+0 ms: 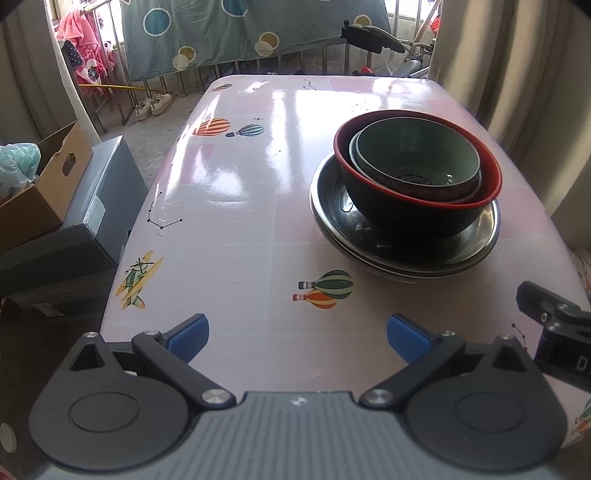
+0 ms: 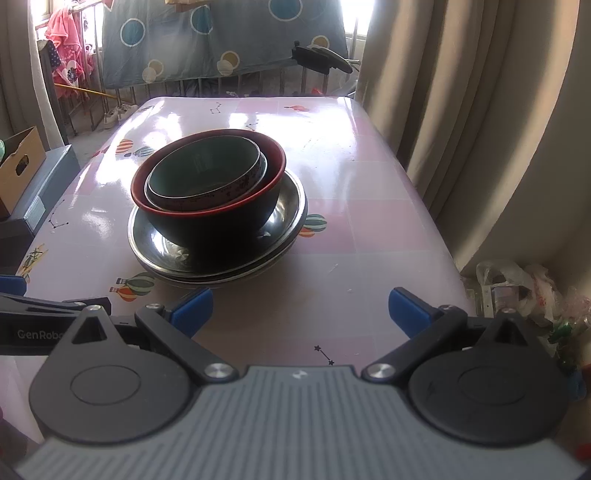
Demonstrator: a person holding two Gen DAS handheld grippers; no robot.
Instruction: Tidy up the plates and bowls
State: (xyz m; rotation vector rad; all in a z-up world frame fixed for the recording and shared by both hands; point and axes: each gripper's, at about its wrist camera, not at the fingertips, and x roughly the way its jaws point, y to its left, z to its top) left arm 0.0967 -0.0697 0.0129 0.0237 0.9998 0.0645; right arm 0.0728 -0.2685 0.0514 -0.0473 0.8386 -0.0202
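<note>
Table (image 1: 258,206), pink and glossy with printed balloons, fills both views; glare washes out its far half. Curtain (image 2: 461,129) hangs along the table's edge at 3 o'clock in the right wrist view. Patterned sheet (image 1: 229,33) hangs on the railing at 12 o'clock, its top cut off by the frame. Cardboard box (image 1: 40,184) stands on the floor at 9 o'clock of the left wrist view, partly cut off.

Stack of dishes: metal plates (image 1: 402,243) lie on the table, at least two nested; their exact count is hard to make out. On them stands the red-rimmed bowl (image 1: 417,199), dark outside. Inside it sits the green bowl (image 1: 417,155), with a further patterned rim just visible around it; whether that is another bowl cannot be told.

Left gripper (image 1: 297,338): jaws wide apart, holding nothing, above the table's near edge. The stack lies at 1 o'clock from it, well apart. Right gripper (image 2: 300,310): jaws likewise wide, empty. The stack lies at 11 o'clock from it, near but not touching. Each gripper shows only as a cut-off dark part at the other's side edge. Bags (image 2: 517,291) on the floor at 4 o'clock are too cluttered to identify.
</note>
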